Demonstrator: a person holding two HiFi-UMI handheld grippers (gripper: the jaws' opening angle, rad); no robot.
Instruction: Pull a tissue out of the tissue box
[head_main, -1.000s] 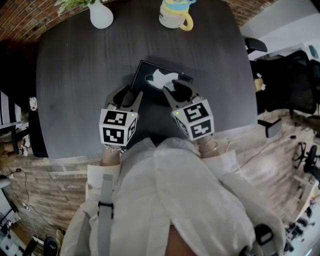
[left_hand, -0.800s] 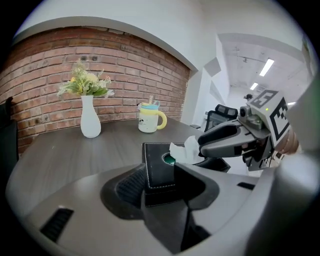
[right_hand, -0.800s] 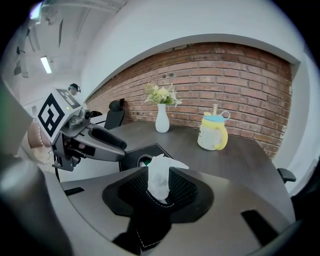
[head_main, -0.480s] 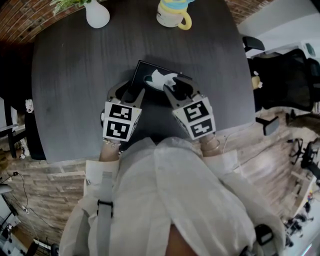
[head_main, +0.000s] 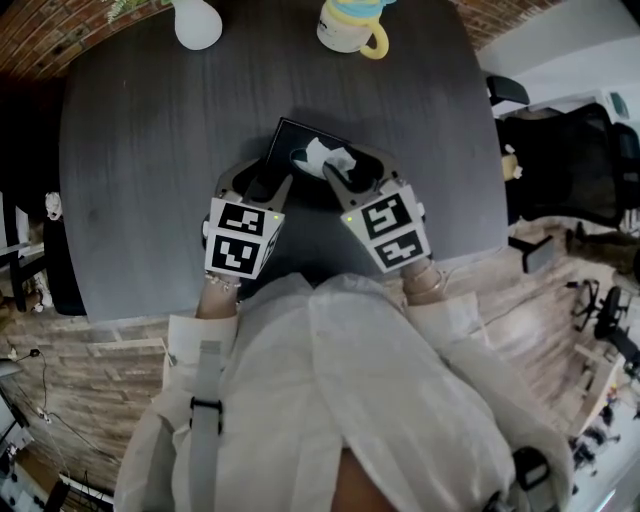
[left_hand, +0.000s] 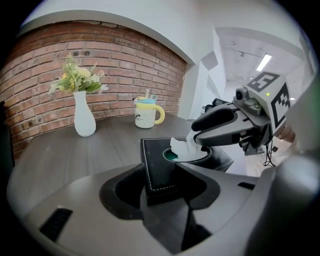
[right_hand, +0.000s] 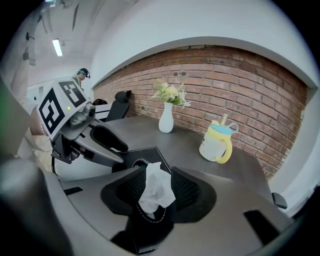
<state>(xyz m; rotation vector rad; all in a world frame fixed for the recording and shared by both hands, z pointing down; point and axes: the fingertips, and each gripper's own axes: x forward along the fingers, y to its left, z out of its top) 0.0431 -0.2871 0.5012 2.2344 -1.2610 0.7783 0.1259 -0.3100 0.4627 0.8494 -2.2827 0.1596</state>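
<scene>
The dark round bench (head_main: 140, 150) carried a black tissue box (head_main: 288, 142) near its front edge, just ahead of the person in the pale shirt (head_main: 350, 400). The left tongs (head_main: 254, 186) reached down onto the box's near left corner; in the left gripper view that stitched corner stood between the two halves, which were spreading wider, with dark gaps on either side, so nothing was pinched. The right tongs (head_main: 358, 172) came in from the right over the round opening in the box's top, and they too were moving apart. A white tissue (right_hand: 156, 189) stood crumpled and upright out of that opening, directly between the right tongs' ridged pads but loose, with space showing on both sides of it. Its lower end was still tucked into the box. At the bench's far edge, well apart from the box, stood a white vase (head_main: 197, 22) and a yellow-handled cup (head_main: 350, 25).
</scene>
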